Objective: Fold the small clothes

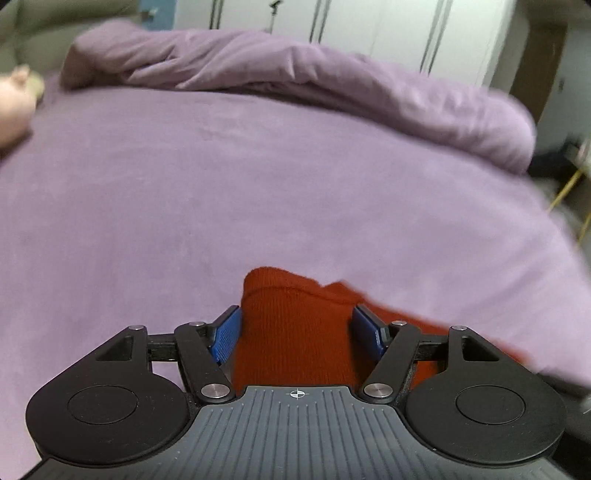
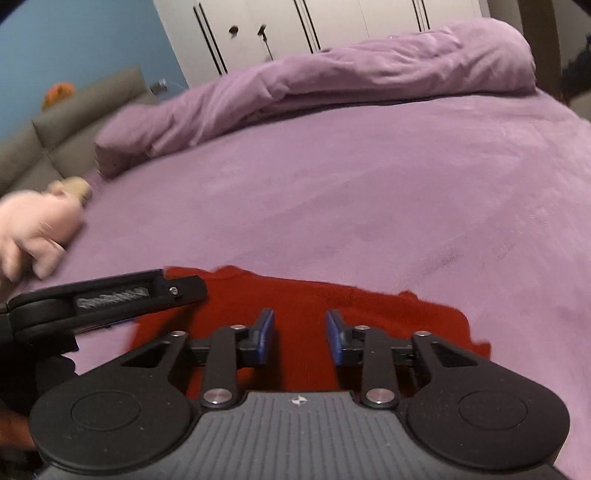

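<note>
A small red knitted garment [image 2: 332, 314] lies on the purple bedsheet [image 2: 351, 192] at the near edge of the bed. In the left wrist view my left gripper [image 1: 295, 332] has its blue pads wide apart, with a raised fold of the red garment [image 1: 291, 325] bunched between them. In the right wrist view my right gripper [image 2: 299, 334] is open just above the flat red cloth, nothing held. The left gripper [image 2: 110, 299] shows from the side at the garment's left end.
A rolled purple duvet [image 2: 332, 85] lies along the far side of the bed. A pink plush toy [image 2: 40, 229] sits at the left edge by a grey sofa-like headboard [image 2: 55, 136]. White wardrobe doors [image 2: 295, 26] stand behind the bed.
</note>
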The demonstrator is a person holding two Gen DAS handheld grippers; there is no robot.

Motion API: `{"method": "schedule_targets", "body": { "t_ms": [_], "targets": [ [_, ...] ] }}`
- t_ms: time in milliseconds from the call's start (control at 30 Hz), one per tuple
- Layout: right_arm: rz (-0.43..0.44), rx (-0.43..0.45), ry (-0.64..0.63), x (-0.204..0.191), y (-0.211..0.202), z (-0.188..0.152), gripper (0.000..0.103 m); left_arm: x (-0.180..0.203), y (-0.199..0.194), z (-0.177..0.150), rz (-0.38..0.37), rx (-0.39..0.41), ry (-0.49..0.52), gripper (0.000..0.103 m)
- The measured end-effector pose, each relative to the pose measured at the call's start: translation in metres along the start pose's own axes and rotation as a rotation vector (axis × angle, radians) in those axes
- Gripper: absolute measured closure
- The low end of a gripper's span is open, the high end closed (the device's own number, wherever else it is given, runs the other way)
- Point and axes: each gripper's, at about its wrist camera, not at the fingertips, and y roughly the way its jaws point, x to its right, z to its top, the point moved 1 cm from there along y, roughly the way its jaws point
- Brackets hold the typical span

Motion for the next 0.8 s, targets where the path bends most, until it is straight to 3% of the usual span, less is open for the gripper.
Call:
{"method": "schedule_targets", "body": {
  "t_ms": [167, 267, 433, 633, 733, 767, 800],
  "targets": [
    [-0.106, 0.059, -0.009, 0.020, 0.029, -0.008, 0.081, 0.007, 0.037, -0.001, 0.022, -0.060, 0.015, 0.019],
    [-0.071, 0.075, 0.087, 0.040, 0.039, -0.011, 0.081, 0.010, 0.046, 0.001, 0.026, -0.065, 0.013, 0.016],
    [-0.064, 0.115, 0.071, 0.045, 0.044, -0.025, 0.080, 0.005, 0.048, -0.007, 0.014, -0.042, -0.013, 0.014],
    [-0.037, 0.112, 0.116, 0.045, 0.044, -0.020, 0.077, 0.004, 0.042, -0.002, -0.002, -0.061, -0.021, 0.013],
    [-0.021, 0.079, 0.161, 0.044, 0.028, -0.014, 0.063, -0.009, 0.022, -0.003, -0.058, -0.095, -0.021, 0.013],
    [-0.007, 0.065, 0.172, 0.046, 0.017, -0.014, 0.047, -0.014, 0.011, -0.007, -0.092, -0.107, -0.011, 0.013],
    [0.011, 0.063, 0.180, 0.048, 0.004, -0.017, 0.042, -0.022, -0.004, -0.014, -0.125, -0.108, 0.005, 0.013]
  ]
}}
